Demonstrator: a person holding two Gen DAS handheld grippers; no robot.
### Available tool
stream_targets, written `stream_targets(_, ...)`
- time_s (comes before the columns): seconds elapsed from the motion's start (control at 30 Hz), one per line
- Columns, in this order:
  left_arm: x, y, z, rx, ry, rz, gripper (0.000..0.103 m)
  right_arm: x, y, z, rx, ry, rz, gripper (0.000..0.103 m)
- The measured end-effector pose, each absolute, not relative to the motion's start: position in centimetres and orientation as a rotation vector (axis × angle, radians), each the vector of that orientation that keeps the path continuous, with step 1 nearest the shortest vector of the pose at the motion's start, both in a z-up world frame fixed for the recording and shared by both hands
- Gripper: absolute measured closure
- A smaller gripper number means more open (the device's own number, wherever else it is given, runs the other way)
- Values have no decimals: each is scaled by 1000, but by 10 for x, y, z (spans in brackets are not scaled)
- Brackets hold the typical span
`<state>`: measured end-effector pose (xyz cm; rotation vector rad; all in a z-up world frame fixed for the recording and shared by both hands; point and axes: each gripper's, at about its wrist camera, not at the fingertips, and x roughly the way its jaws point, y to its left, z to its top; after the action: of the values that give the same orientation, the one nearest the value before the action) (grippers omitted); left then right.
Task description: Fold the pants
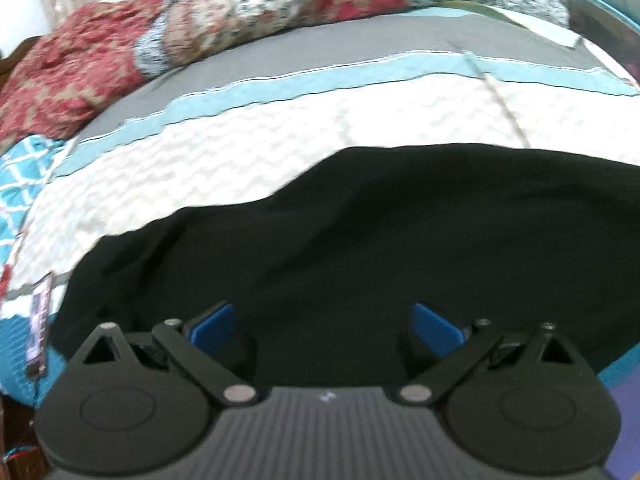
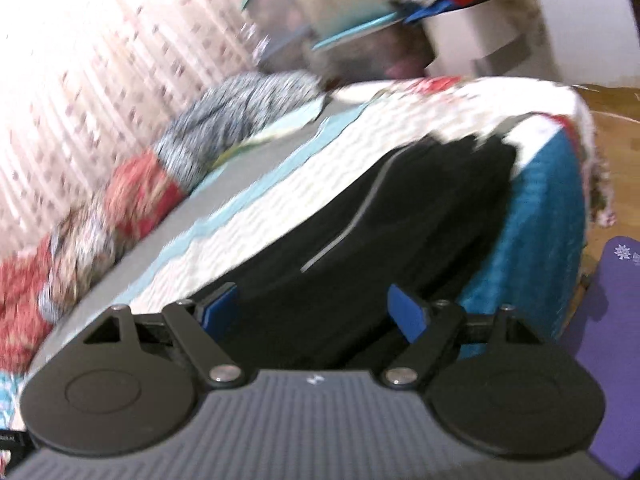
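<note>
I am hovering both the left gripper (image 1: 324, 324) and right gripper (image 2: 316, 312), fingers spread and empty, over black pants (image 1: 360, 240) hanging by the bed (image 2: 532, 240) edge; a clumsy pinch risks dragging them off.

From my left wrist view, the pants (image 1: 400, 240) lie spread across the near part of the bed cover (image 1: 280, 132), directly ahead of the left gripper (image 1: 324, 326). A bundled blanket (image 1: 240, 20) sits behind them at the far edge. From my right wrist view, a mat (image 2: 616, 320) lies on the floor, right of the bed.
</note>
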<state>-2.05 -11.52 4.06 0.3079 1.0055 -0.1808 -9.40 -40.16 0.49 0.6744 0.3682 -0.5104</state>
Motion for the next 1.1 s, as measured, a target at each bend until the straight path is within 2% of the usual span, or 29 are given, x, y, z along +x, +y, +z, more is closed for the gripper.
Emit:
stream_targets(0.33,-7,-189,35,329,1057,-310,3,-116,-474,-6,640,243,-642,19)
stream_targets(0.57,-3,-212,22,360,1101,-335,3,-108,-507,-26,700,285,-660,20)
stream_targets(0.63,-2,-216,20,365,1106,-340,3,-98,-509,-27,678,328,-617,54)
stream_targets(0.67,-1,-218,21,366,1105,-342,3,-92,-508,-27,649,360,-603,74)
stream_targets(0.8,5,-217,25,343,1093,-360,3,-80,-490,-12,521,370,-606,85)
stream_targets(1.1,35,-189,50,-24,1142,-563,0,-34,-377,46,168,305,-264,86)
